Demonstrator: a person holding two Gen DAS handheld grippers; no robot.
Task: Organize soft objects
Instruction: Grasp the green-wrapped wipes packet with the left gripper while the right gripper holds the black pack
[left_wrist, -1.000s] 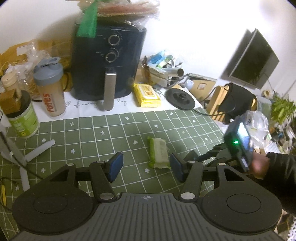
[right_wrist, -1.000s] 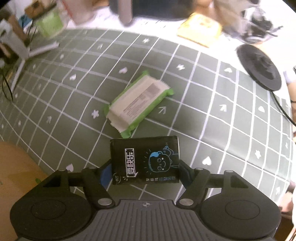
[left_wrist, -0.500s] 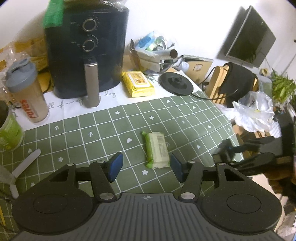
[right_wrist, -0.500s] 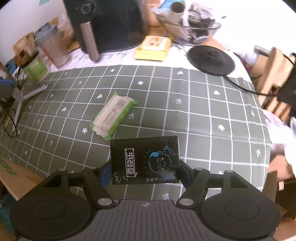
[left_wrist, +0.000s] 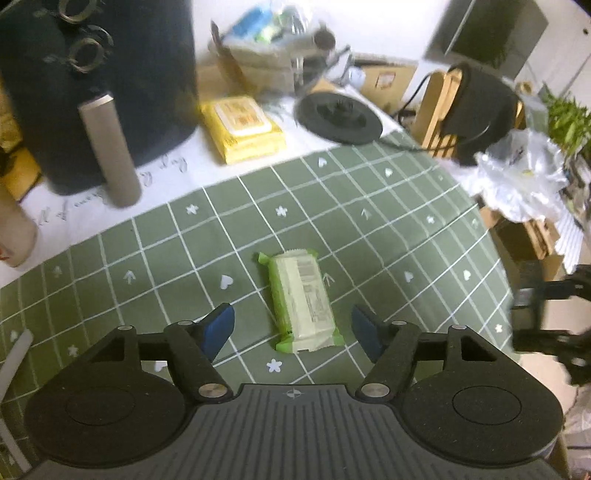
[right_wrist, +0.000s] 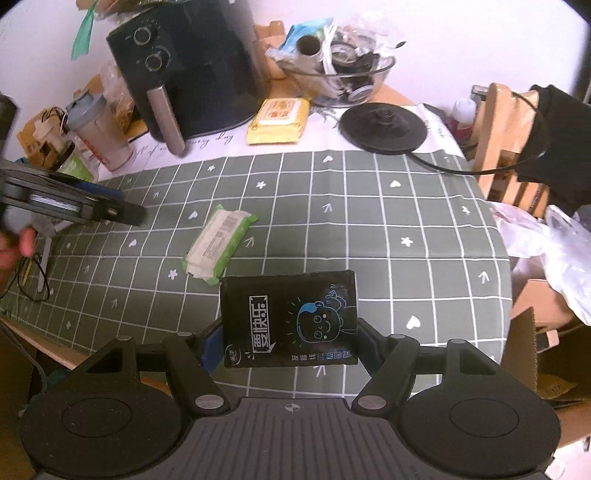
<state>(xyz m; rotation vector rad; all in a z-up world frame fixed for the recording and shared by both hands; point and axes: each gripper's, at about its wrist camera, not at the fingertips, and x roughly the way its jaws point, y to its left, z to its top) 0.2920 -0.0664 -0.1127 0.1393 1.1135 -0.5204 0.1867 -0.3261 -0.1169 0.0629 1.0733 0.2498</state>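
— What do you see from the left wrist?

— The left claw (left_wrist: 291, 328) hangs over the green checked cloth (left_wrist: 369, 229) on the worktop, released; its jaws have just been opening wider. The green pack of wipes (left_wrist: 301, 301) lies flat on the cloth, lengthwise between the two blue pads (left_wrist: 218, 326), and neither pad touches it. Further back stand the dark air fryer (left_wrist: 110, 92), a yellow wipes pack (left_wrist: 243, 127) just beside it, and a round black kettle base (left_wrist: 340, 116). At the right edge a blurred piece of the right claw (left_wrist: 546, 314) shows, off the side of the worktop.

— And from the right wrist?

— The right claw (right_wrist: 290, 345) is clenched on a black tissue pack (right_wrist: 290, 319) printed with a blue cartoon face. The pack sits upright between the pads, lifted clear of the cloth. Beyond it the green pack lies slanted on the cloth, near the black one in the view but apart from it. At the left edge the left claw comes in, with a hand (right_wrist: 16, 243) behind it. At the back are the fryer, a shaker bottle (right_wrist: 98, 127) and a glass bowl (right_wrist: 340, 74) full of oddments.
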